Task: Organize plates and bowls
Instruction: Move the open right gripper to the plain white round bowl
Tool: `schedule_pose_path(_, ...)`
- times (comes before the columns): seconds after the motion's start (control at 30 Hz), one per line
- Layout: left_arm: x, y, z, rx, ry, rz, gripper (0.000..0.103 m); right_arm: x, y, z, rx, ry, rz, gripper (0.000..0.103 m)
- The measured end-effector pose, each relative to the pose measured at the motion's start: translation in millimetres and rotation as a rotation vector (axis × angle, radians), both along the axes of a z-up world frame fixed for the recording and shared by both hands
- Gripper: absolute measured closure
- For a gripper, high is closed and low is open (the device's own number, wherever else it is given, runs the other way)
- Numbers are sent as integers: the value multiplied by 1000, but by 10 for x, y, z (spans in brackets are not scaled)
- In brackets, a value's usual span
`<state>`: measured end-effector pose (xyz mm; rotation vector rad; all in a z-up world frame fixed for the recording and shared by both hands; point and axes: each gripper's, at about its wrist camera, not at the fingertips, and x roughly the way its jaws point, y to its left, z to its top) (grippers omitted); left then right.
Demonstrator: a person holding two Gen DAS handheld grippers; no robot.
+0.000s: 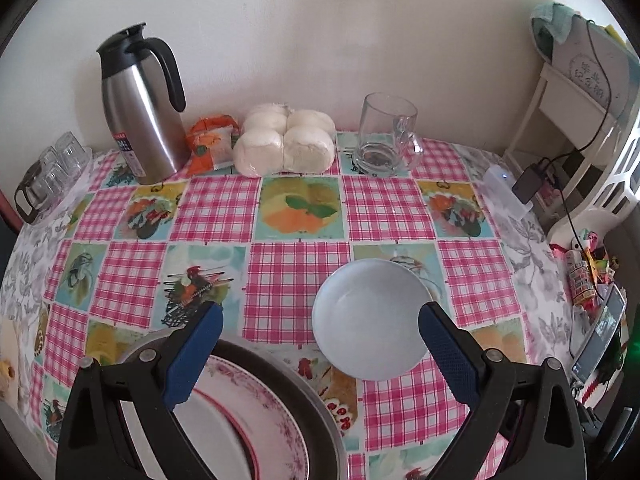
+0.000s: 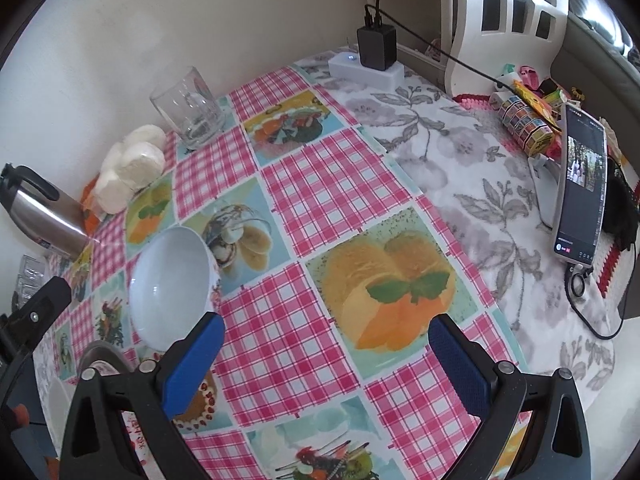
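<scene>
While both sets of jaws are spread wide and nothing is held, the white bowl [image 1: 370, 320] could be bumped and slid off the table [image 1: 280, 220].

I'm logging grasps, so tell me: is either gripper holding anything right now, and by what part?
Nothing is held. The left gripper is open above the white bowl and the floral plate; the right gripper is open over the tablecloth.
</scene>
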<state>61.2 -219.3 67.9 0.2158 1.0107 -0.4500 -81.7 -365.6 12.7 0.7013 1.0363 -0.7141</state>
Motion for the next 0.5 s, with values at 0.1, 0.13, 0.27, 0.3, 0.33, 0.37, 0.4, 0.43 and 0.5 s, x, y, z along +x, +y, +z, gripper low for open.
schedule_pose_path(0.1, 62, -39, -60, 8, 0, 2, 5, 51, -3, -56, 4, 10, 9, 0)
schedule_pose_path(0.13, 78, -46, -82, 11, 2, 3, 5, 65, -8, -76, 5, 16, 11, 0)
schedule_pose_path(0.27, 129, -83, -157, 13, 18, 0, 6, 112, -25, -159, 8, 40, 12, 0)
schedule_pose_path(0.3, 139, -92, -172, 15, 18, -1, 7, 126, -29, -174, 11, 42, 14, 0)
schedule_pose_path(0.33, 143, -105, -184, 17, 18, -3, 8, 138, -34, -188, 12, 43, 17, 0)
schedule_pose_path(0.37, 151, -119, -198, 19, 19, -6, 9, 152, -37, -201, 14, 45, 19, 0)
schedule_pose_path(0.4, 155, -138, -215, 21, 19, -11, 10, 165, -38, -212, 15, 46, 20, 0)
schedule_pose_path(0.43, 159, -154, -227, 23, 20, -15, 11, 179, -43, -221, 15, 46, 21, 0)
schedule_pose_path(0.5, 163, -186, -261, 28, 23, -22, 17, 217, -46, -243, 19, 44, 27, 0)
